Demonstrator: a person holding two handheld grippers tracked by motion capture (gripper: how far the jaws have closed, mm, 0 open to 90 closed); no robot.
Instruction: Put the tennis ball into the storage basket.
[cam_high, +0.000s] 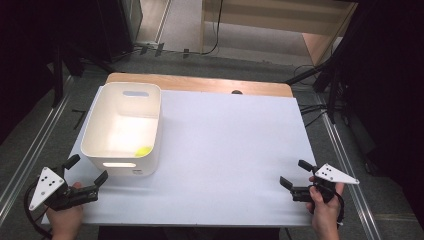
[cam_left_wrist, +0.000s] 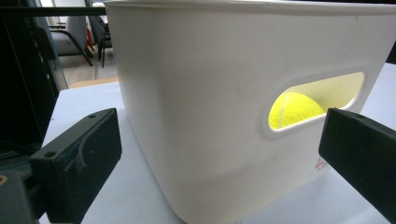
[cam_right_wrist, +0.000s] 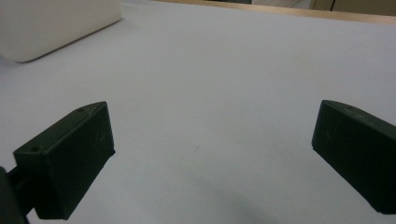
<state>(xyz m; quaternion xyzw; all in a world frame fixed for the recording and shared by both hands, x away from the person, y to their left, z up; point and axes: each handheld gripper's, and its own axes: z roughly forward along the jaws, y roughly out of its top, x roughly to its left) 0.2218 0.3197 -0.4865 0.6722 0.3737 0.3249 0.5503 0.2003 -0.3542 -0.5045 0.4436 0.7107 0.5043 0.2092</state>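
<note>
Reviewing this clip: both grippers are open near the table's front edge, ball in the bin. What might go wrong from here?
1. The left gripper sits right at the white bin corner; moving forward may shove the bin rather than grasp it.
2. The tennis ball lies loose inside by the handle slot; tilting the bin could roll it around.
3. The right gripper is far from the bin, so a two-handed lift would start uneven.

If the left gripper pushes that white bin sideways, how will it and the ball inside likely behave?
The white bin looks like thin, smooth plastic on a smooth white table, so it would probably slide rather than tip, given its wide base. The yellow ball lies loose inside and would likely roll. The left gripper stands open beside it.
</note>
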